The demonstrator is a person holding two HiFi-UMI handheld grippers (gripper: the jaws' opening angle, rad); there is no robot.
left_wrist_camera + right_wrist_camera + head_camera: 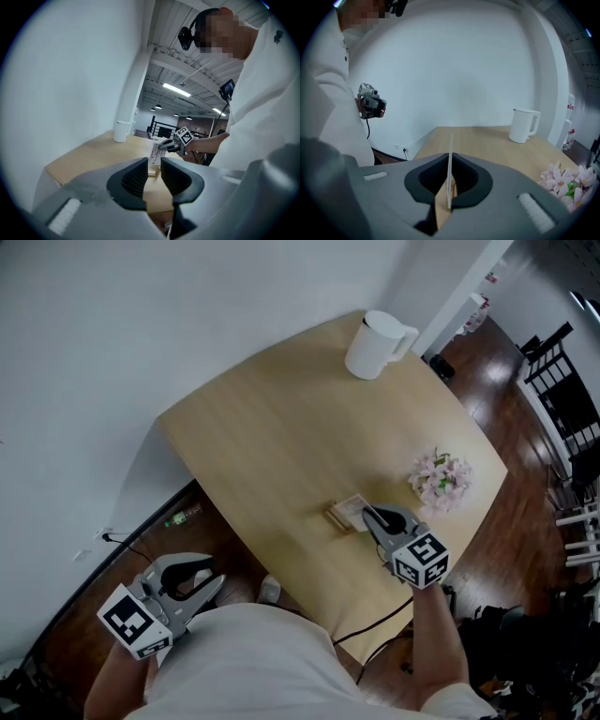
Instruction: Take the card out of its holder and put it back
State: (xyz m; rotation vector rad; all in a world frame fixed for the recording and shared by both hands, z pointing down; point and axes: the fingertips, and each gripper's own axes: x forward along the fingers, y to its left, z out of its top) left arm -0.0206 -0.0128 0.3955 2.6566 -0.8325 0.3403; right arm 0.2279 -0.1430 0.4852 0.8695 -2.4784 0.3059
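Head view: the right gripper [373, 517] is over the pale wooden table [272, 418] at the thin white card [354, 509], which touches the small wooden block holder [335, 517]. The left gripper [214, 585] hangs well apart, off the table's near edge.

Left gripper view: its jaws stand slightly apart and empty, with the card upright far ahead.

Right gripper view: the jaws are clamped on the card's edge. Its long axis is vertical, so the slot likely lies straight below.
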